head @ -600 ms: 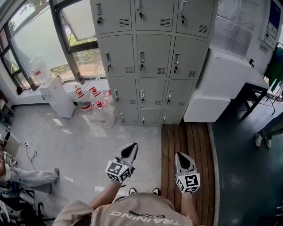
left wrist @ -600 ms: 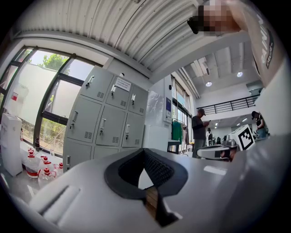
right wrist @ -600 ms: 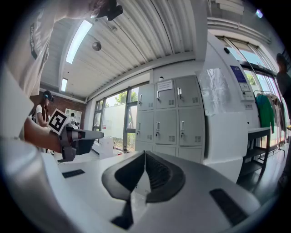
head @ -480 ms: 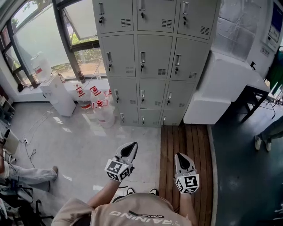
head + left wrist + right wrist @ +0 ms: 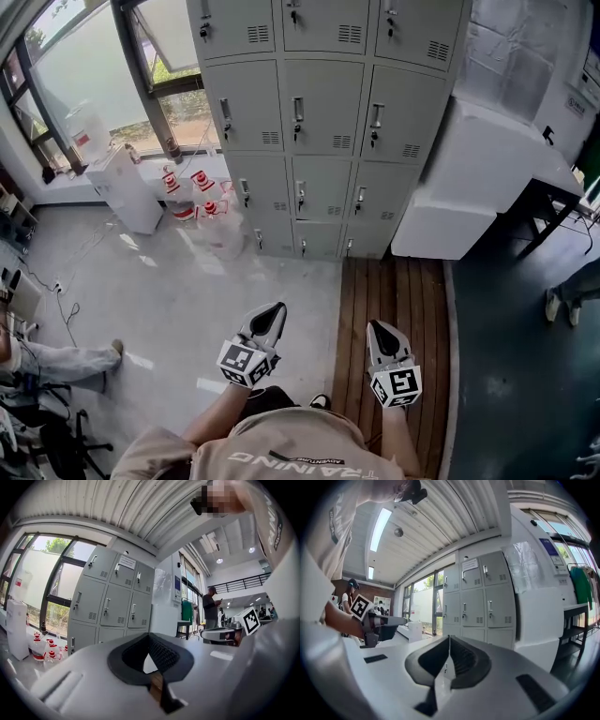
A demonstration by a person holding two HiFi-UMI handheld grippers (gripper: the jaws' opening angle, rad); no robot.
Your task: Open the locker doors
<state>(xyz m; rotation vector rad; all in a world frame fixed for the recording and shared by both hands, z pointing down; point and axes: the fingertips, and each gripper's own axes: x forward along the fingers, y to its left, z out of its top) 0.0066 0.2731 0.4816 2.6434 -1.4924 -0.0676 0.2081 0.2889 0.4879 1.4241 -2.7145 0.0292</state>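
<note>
The left claw (image 5: pixel 274 309) is clenched tip to tip with nothing in it. The right claw (image 5: pixel 376 327) beside it is pressed shut the same way, gripping nothing. Both are held out low in front of the person's beige shirt (image 5: pixel 281 452), pointing forward, apart from each other and touching nothing. Under the left one is pale polished floor (image 5: pixel 187 309); under the right runs a strip of brown wooden decking (image 5: pixel 398 300).

Beyond that, well clear of both claws, stands the bank of grey metal lockers (image 5: pixel 323 122). It is three columns wide, and every door is flat and closed, each with a small handle and a vent grille. Tight against its right side sits a big white boxy cabinet (image 5: pixel 478 178). To its left, clear plastic jugs with red caps (image 5: pixel 202 202) huddle on the floor near a white water dispenser (image 5: pixel 127 192), and behind them is a large dark-framed window (image 5: pixel 84 94). At the far left edge someone's outstretched leg in light trousers (image 5: pixel 66 364) lies on the floor. At the far right a shoe (image 5: pixel 553 305) rests on dark flooring.
</note>
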